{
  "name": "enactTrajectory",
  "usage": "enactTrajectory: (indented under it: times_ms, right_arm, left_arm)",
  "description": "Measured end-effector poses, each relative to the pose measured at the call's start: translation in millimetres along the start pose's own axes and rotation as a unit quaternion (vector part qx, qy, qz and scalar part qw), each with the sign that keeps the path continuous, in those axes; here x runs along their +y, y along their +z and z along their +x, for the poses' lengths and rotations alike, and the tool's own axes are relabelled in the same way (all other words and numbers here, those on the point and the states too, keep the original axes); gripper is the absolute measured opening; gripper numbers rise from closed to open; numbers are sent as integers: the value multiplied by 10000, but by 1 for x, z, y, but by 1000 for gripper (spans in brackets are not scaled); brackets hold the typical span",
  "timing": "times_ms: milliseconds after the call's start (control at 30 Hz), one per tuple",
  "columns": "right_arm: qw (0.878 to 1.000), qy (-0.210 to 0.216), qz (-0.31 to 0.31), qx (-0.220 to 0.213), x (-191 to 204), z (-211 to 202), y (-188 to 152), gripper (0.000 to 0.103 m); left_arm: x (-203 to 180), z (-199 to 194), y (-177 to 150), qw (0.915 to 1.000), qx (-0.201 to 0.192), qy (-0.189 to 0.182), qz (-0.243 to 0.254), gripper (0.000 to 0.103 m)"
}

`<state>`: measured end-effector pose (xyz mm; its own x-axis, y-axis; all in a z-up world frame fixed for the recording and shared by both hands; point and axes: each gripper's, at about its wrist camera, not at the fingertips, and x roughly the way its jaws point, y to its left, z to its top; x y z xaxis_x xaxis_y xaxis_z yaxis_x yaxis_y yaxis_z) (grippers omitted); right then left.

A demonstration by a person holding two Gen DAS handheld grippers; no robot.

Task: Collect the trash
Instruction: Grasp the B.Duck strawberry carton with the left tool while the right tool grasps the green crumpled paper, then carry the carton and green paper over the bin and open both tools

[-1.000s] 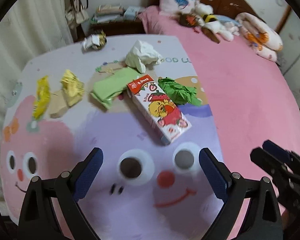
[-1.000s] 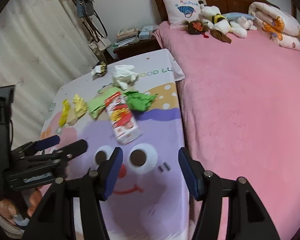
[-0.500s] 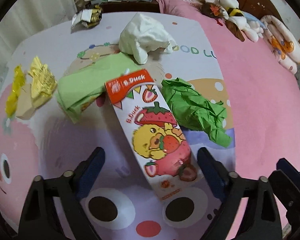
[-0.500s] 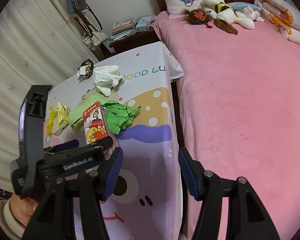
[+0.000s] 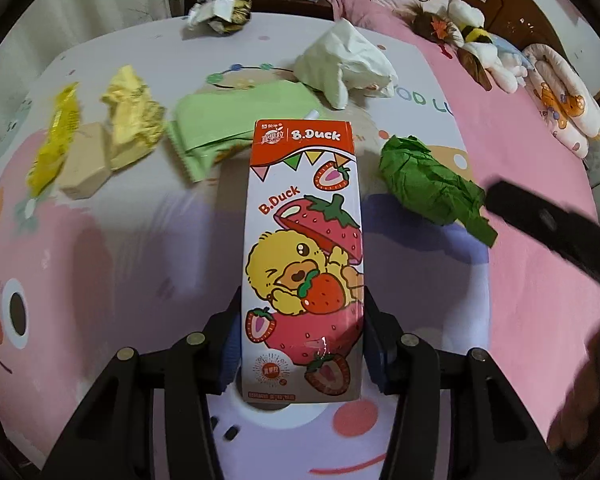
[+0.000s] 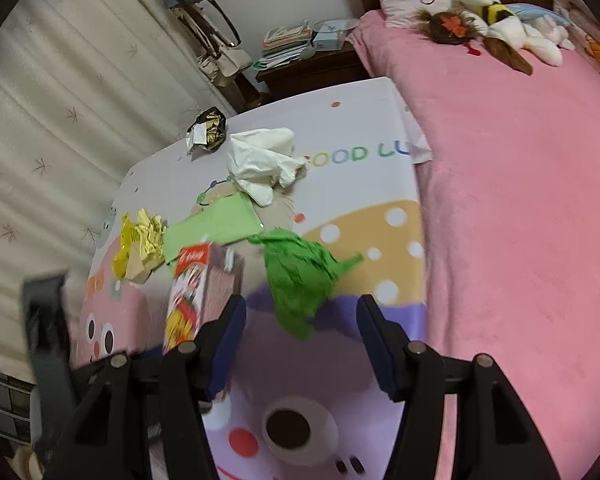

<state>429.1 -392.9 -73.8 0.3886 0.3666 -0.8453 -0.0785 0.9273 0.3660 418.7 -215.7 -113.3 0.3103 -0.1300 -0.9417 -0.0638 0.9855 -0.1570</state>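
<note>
A tall strawberry B.Duck drink carton [image 5: 304, 240] lies on the cartoon tablecloth [image 5: 120, 248]. My left gripper [image 5: 302, 304] straddles its near end, and its jaws are closing, with the pads against both long sides. The same carton [image 6: 188, 296] shows blurred at the left of the right wrist view. A crumpled green paper [image 6: 296, 276] sits just ahead of my right gripper [image 6: 300, 308], which stands open and holds nothing. That paper [image 5: 428, 184] lies right of the carton.
More litter lies beyond: a white crumpled tissue [image 5: 344, 64], a flat light-green packet [image 5: 236, 120], yellow wrappers [image 5: 134, 116], a tan block [image 5: 86, 162] and a gold-black wrapper [image 5: 220, 14]. A pink bed [image 6: 520, 220] with soft toys borders the table's right edge.
My left gripper came down and forward over the carton, and its jaws narrowed onto it. The right gripper moved toward the green paper, still open.
</note>
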Motion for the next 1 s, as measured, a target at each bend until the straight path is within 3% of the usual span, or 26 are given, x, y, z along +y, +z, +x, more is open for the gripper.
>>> enactTrajectory:
  times_ms: [233, 333, 433, 667, 1000]
  right_arm:
    - [9989, -278, 12, 385, -3, 48, 16, 58]
    - [9982, -273, 33, 525, -4, 59, 12, 46]
    - [9993, -105, -112, 354, 5, 51, 5, 41]
    - [9990, 224, -330, 212, 37, 18, -23, 39]
    - [9976, 493, -435, 216, 93, -31, -93, 39]
  left_arm:
    - [14, -20, -7, 9997, -219, 91, -83, 50]
    - [28, -30, -9, 9993, -277, 103, -214, 50]
    - [42, -40, -14, 9989, -334, 124, -312, 50]
    - [68, -66, -37, 9982, -422, 177, -379, 50]
    - [110, -117, -95, 9977, -570, 372, 53, 50]
